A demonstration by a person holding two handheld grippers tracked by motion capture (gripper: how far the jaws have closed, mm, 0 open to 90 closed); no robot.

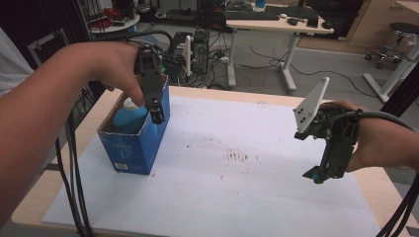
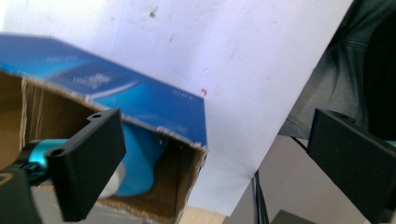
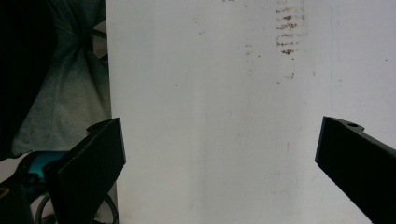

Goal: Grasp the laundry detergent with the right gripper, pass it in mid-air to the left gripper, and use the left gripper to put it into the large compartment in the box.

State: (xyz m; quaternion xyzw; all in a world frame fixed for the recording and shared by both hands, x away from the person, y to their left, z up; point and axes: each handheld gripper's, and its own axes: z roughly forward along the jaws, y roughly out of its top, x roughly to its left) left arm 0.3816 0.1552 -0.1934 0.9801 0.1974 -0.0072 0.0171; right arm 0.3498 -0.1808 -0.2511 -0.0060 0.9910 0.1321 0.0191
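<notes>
While the blue bottle (image 1: 129,118) sits inside the blue box (image 1: 133,148), both grippers' fingers stand spread, empty.

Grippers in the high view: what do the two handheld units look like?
Both are black-framed. The left gripper trails a black cable; its black jaws are flat, rectangular, with small screw holes. The right gripper carries a pale grey three-cornered plate, teal tips, and a thick black cable. Forearms are bare.

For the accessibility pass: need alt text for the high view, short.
A person's left tongs, jaws open, hang over an open blue cardboard box that holds a blue bottle with a white cap, at the left of a white sheet on a wooden table. The right tongs are held above the sheet at the right, holding nothing.
</notes>
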